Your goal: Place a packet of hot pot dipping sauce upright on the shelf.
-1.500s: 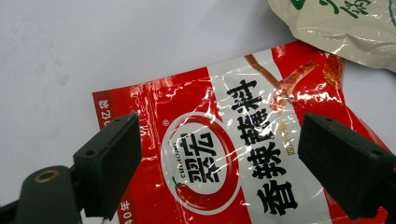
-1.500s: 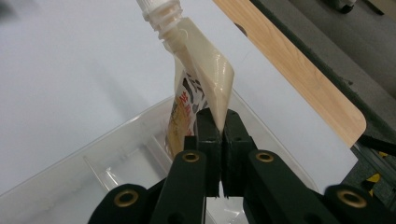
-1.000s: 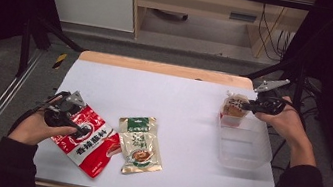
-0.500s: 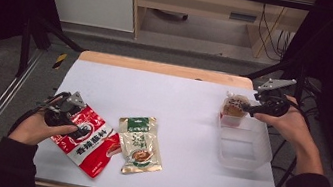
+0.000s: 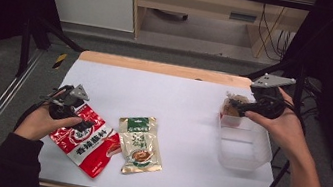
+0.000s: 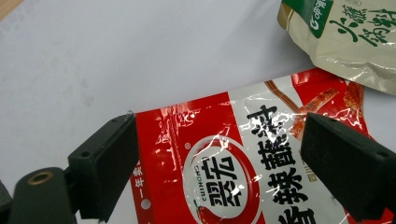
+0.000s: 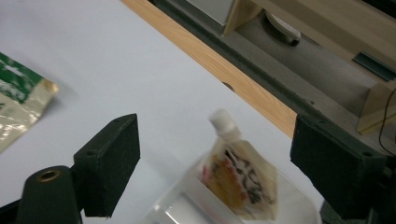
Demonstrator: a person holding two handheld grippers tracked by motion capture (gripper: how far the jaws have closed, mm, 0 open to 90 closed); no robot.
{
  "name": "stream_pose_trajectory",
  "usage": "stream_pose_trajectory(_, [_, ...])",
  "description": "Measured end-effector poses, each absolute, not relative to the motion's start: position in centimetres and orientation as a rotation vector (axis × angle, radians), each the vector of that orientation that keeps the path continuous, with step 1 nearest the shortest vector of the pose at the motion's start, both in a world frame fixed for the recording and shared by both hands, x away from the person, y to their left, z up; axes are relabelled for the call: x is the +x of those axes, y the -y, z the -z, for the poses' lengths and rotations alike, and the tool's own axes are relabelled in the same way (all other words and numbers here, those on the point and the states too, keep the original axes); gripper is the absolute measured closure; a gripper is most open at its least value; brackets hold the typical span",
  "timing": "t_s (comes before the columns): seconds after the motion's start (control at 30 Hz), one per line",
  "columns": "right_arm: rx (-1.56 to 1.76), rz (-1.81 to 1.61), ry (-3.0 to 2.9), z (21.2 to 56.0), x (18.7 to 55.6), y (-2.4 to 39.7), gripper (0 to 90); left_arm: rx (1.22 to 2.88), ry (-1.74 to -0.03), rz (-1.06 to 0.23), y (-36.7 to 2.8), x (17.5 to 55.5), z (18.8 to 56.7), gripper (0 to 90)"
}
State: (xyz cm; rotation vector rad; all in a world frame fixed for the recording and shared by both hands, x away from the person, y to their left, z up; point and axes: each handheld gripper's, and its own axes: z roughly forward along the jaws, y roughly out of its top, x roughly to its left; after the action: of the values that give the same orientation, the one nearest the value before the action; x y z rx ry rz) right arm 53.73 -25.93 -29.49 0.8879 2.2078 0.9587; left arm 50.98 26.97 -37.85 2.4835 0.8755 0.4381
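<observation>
The right tongs [image 7: 215, 163] have just been opening and stand released above a spouted printed pouch [image 7: 240, 179] leaning in the clear plastic bin [image 5: 242, 146]. The left tongs [image 6: 219, 168], also spread wide, straddle the glossy red snack packet [image 6: 224, 172] on the white desk [image 5: 178, 100], beside a beige-and-green packet [image 5: 138, 145].

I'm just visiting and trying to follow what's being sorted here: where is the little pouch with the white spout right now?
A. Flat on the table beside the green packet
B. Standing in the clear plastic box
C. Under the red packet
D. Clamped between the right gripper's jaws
B: the spouted pouch stands at the far end of the clear plastic box, and the right gripper has just opened off it, jaws apart with nothing gripped.
</observation>
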Motion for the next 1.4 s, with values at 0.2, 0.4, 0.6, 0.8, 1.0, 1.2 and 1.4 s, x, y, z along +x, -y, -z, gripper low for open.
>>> stream_pose_trajectory(0.2, [0.831, -1.024, -2.221, 29.1, 52.0, 22.4, 15.7, 2.481, -0.853, -0.439, -26.6, 51.9, 37.3, 12.3])
stream_pose_trajectory(0.4, [0.769, -1.087, -2.257, 29.9, 50.5, 19.2, 15.7, 2.481, -0.841, -0.438, -26.4, 51.9, 37.2, 12.5])
stream_pose_trajectory(0.6, [0.732, -1.073, -2.305, 32.0, 49.6, 16.5, 17.4, 2.488, -0.829, -0.439, -26.4, 51.2, 37.3, 12.6])
stream_pose_trajectory(0.8, [0.731, -1.1, -2.342, 34.1, 49.2, 14.5, 17.9, 2.476, -0.815, -0.448, -25.9, 50.7, 37.2, 13.7])
stream_pose_trajectory(1.0, [0.691, -1.08, -2.4, 36.9, 48.5, 12.0, 24.6, 2.504, -0.791, -0.435, -24.9, 50.9, 37.9, 15.6])
stream_pose_trajectory(1.2, [0.674, -1.071, -2.412, 39.0, 48.0, 10.2, 28.1, 2.522, -0.781, -0.417, -24.0, 51.6, 38.5, 18.8])
stream_pose_trajectory(1.4, [0.626, -1.025, -2.4, 40.4, 47.0, 9.0, 32.1, 2.509, -0.747, -0.312, -22.5, 52.5, 39.2, 21.6])
